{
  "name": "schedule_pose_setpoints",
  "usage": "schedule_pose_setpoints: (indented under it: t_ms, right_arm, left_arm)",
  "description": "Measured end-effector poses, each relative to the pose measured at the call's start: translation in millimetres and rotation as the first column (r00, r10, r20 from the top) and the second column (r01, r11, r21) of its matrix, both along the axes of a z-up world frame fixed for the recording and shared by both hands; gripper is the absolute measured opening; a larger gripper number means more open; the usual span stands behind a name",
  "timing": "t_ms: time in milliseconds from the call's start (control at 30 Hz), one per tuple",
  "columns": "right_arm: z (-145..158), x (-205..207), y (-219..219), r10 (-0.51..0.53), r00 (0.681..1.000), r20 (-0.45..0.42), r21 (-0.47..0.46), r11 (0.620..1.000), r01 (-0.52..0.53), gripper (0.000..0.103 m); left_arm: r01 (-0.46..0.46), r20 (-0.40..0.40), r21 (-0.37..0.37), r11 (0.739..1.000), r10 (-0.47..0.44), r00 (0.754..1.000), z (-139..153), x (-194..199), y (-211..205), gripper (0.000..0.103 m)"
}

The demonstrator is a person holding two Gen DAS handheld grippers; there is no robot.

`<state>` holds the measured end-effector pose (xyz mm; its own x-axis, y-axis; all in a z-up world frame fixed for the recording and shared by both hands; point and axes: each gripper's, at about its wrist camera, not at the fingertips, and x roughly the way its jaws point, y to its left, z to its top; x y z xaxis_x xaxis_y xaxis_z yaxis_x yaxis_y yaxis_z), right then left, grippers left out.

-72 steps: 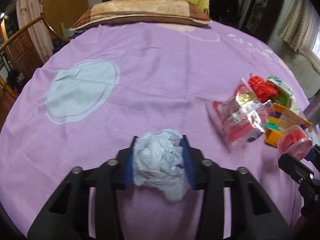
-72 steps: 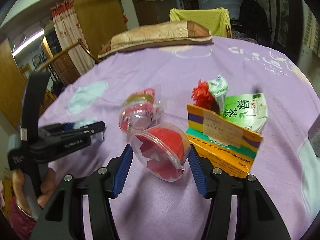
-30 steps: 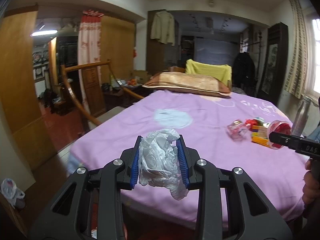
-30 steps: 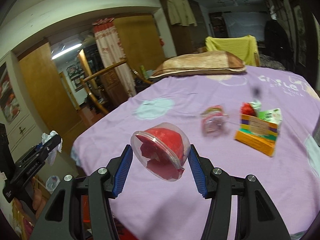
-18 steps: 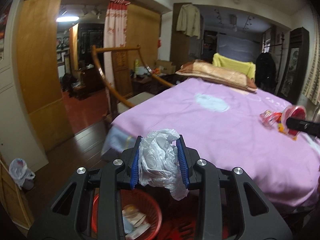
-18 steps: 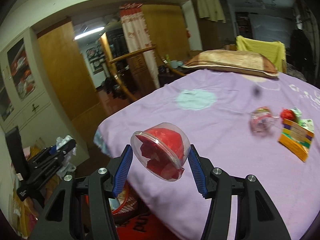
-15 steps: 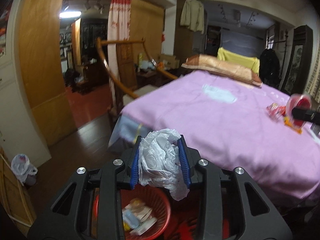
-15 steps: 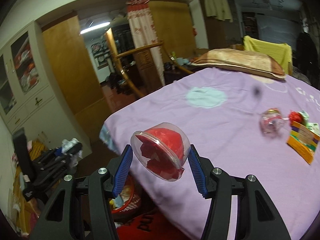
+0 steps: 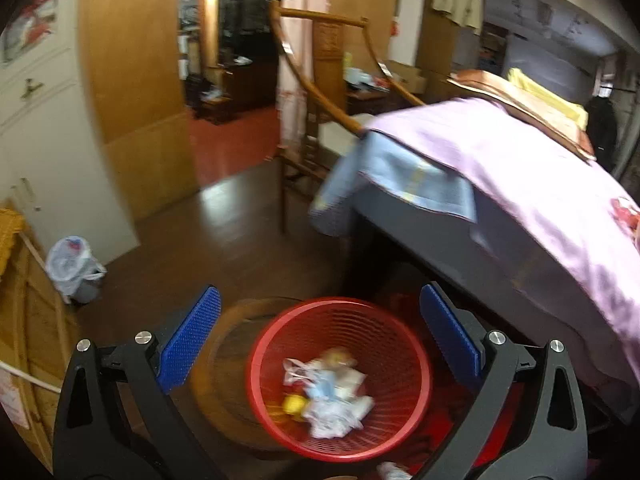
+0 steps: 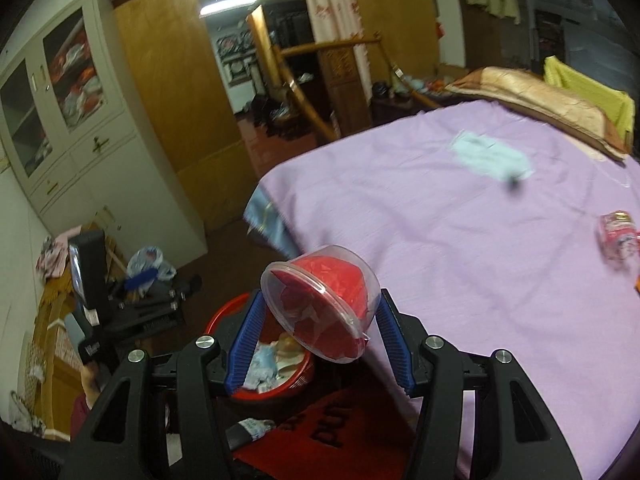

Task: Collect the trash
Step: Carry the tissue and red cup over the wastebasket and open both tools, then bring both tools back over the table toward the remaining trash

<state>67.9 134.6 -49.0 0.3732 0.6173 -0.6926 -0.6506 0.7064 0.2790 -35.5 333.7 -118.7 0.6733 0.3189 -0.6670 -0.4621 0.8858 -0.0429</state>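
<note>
A red mesh wastebasket [image 9: 340, 376] stands on the dark floor beside the bed, with crumpled white plastic [image 9: 334, 412] and other scraps lying inside. My left gripper [image 9: 320, 336] hangs above it, its jaws opening wide with nothing between the blue pads. My right gripper [image 10: 316, 338] is shut on a clear plastic cup with red filling [image 10: 320, 304], held over the bed's edge just right of the wastebasket [image 10: 276, 360]. The left gripper [image 10: 156, 288] shows at the left of the right wrist view, held in a hand.
The bed with its purple cover [image 10: 460, 240] fills the right side; a pink wrapper [image 10: 618, 236] lies on it. A red mat [image 10: 328, 436] lies by the wastebasket. A bagged bin [image 9: 74, 268], a white cabinet [image 10: 80, 140] and a wooden chair frame [image 9: 320, 96] stand on the left.
The left gripper swung off the bed and down over the wastebasket, then opened; the crumpled white plastic it held is gone from its jaws. The right gripper carried the cup toward the bed's edge.
</note>
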Motion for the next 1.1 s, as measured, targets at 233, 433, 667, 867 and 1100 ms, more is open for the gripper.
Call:
schedule_pose_setpoints:
  t_ms: [233,433,667,867,1100]
  right_arm:
    - [-24.9,-6.7,61.5,0.135,0.988,-0.079,-0.045,0.989,-0.139,0.056]
    - [-44.2,-12.8,115.3,0.224,0.966,-0.128,-0.08,0.969,-0.235,0.057]
    - [-56.5,-4.1,130.7,0.217,0.965,-0.149,-0.118,0.965,-0.235,0.064]
    - [-54.7,7.2,118.2,0.177,0.973,-0.149,-0.101,0.976,-0.193,0.065]
    - [-38.3,9.5,87.3,0.141,0.984,-0.113,-0.06,0.987,-0.148,0.065]
  left_arm:
    - [-0.138,-0.04,0.032,0.99,0.139,0.99,-8.7,-13.6,38.6,0.096]
    - [-0.183,-0.048,0.016,0.983,0.183,0.982,-15.0,-26.7,64.4,0.096]
    - [-0.189,-0.07,0.021,0.982,0.19,0.979,-23.1,-27.0,71.2,0.096]
    - [-0.182,-0.078,0.014,0.983,0.183,0.98,-24.3,-24.0,67.7,0.096]
    - [-0.146,-0.054,0.051,0.988,0.149,0.987,-6.6,-19.3,43.8,0.096]
